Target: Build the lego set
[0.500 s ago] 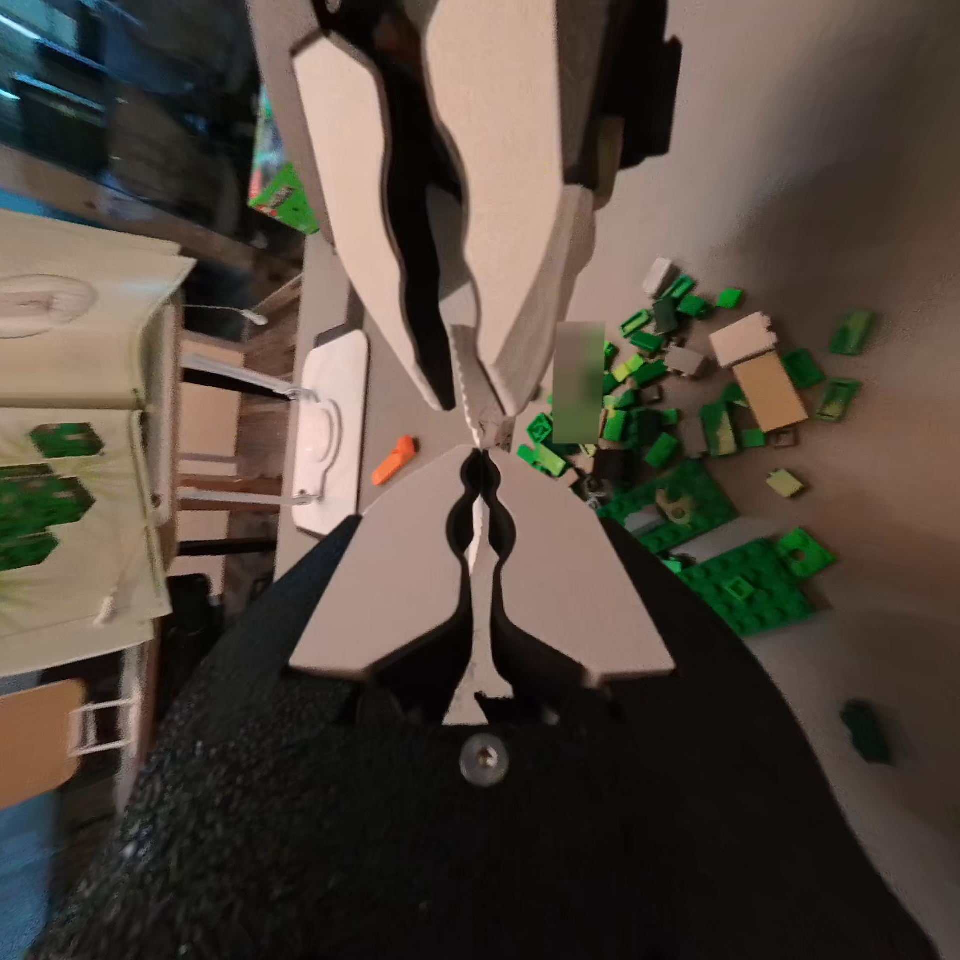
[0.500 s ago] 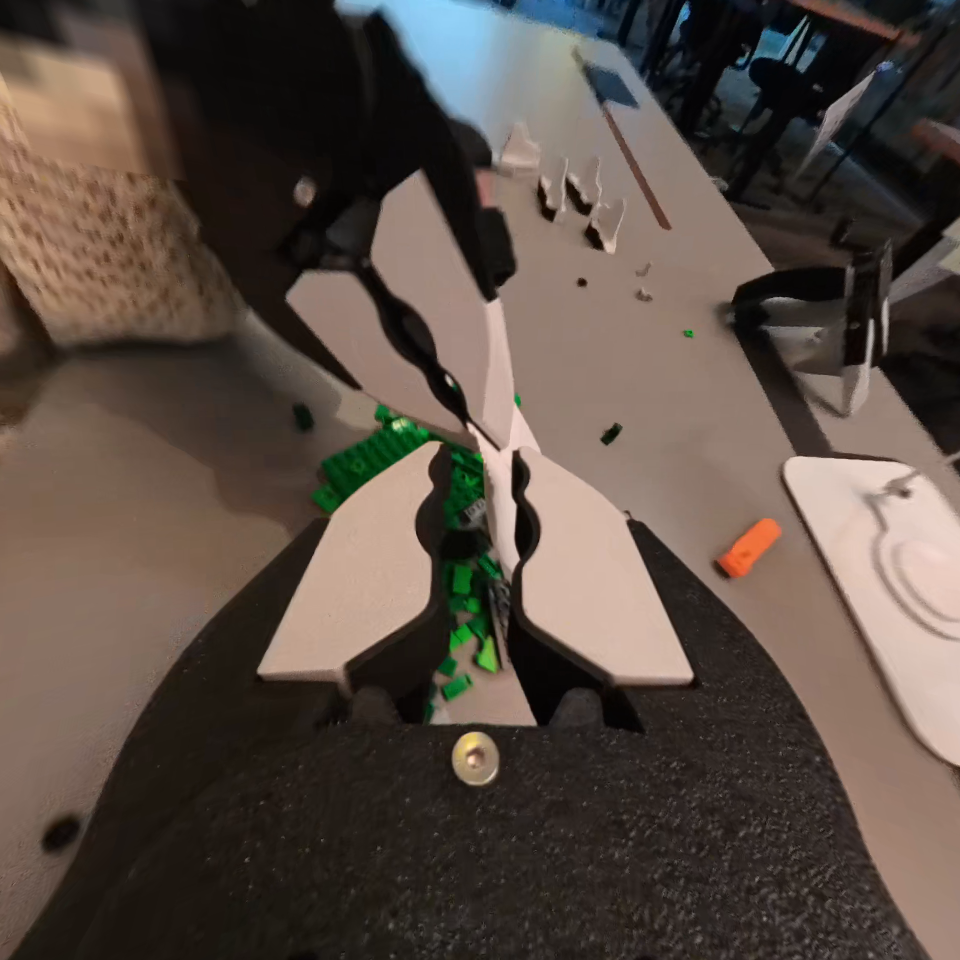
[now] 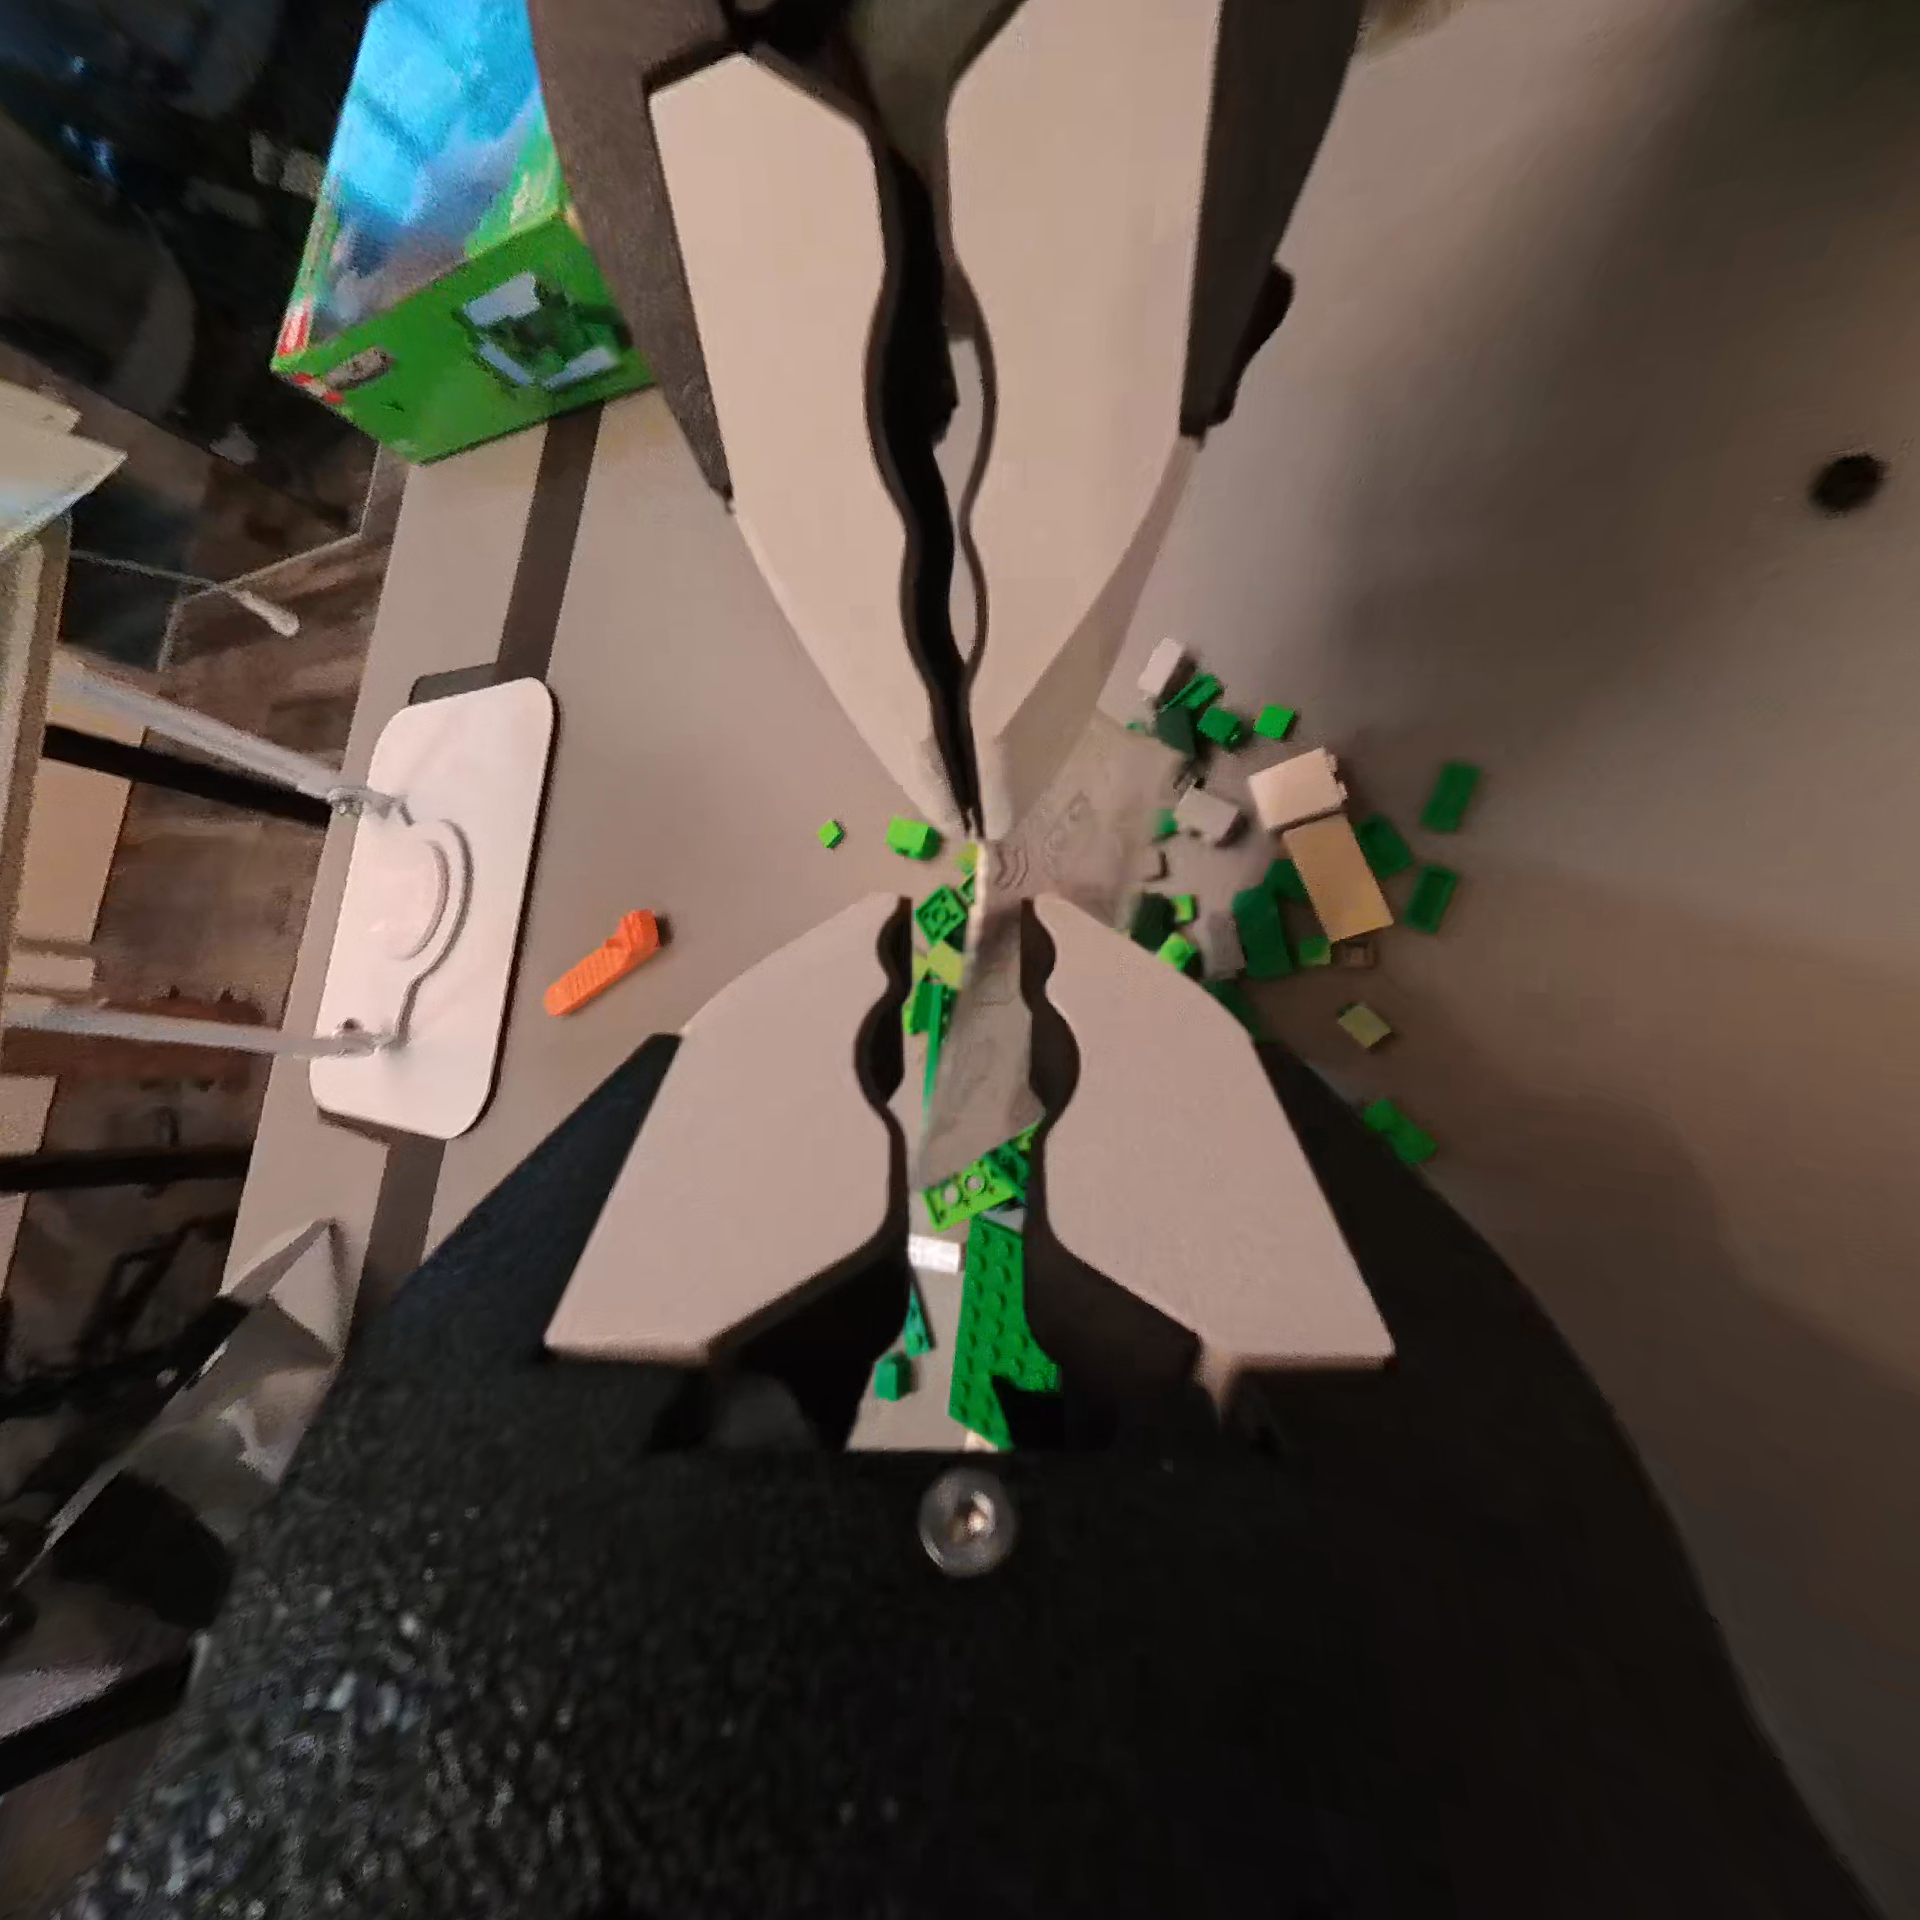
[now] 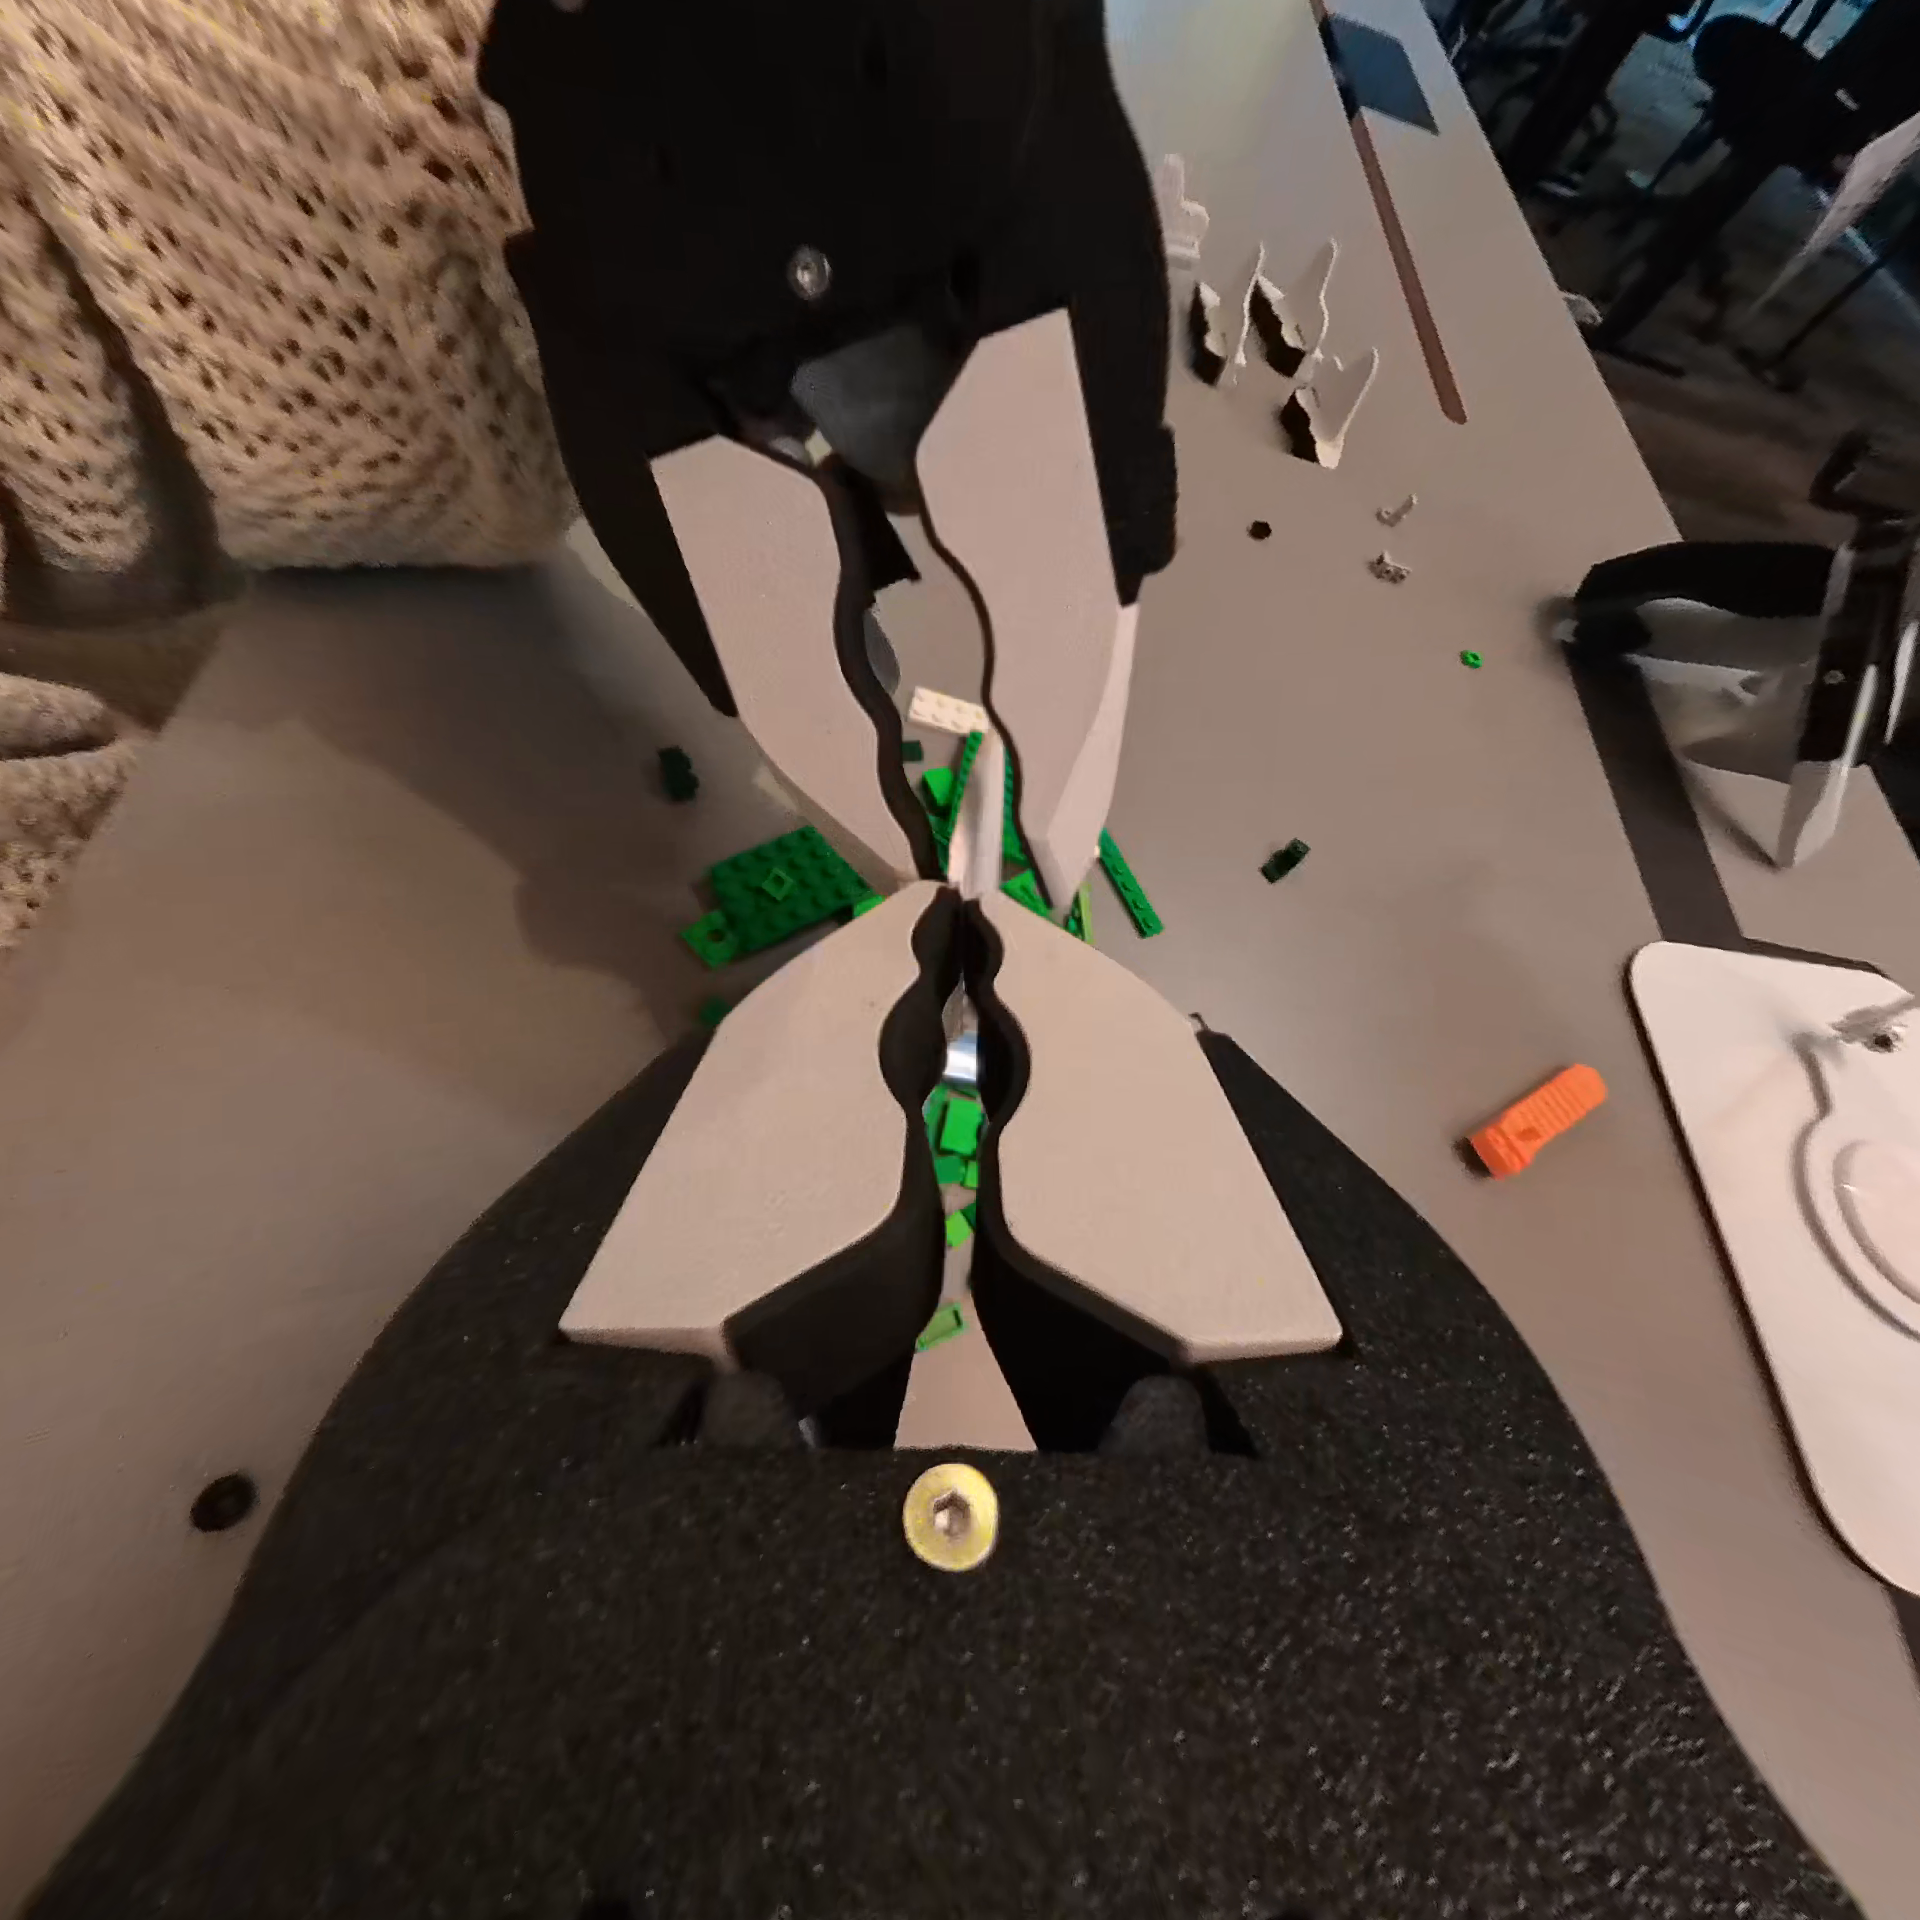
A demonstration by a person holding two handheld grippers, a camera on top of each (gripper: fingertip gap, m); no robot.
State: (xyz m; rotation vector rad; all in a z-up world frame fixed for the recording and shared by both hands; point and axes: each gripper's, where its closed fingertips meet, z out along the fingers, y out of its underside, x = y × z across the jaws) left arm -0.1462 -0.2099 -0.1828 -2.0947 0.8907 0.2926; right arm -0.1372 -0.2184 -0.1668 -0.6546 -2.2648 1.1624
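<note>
Grey matte tabletop strewn with studded green lego pieces — too many to count, two tan. Two grippers meet tip to tip above them: left gripper and right gripper, jaws closed on a crinkled clear plastic bag; one ridged orange tool lies apart

Two grippers meet tip to tip above counter. Loose lego pieces lie scattered on counter beneath and right of left gripper. Baseplate lies left of right gripper. Brick separator sits to right, just beside flat board. Lego box stands at counter's far edge, behind board.
</note>
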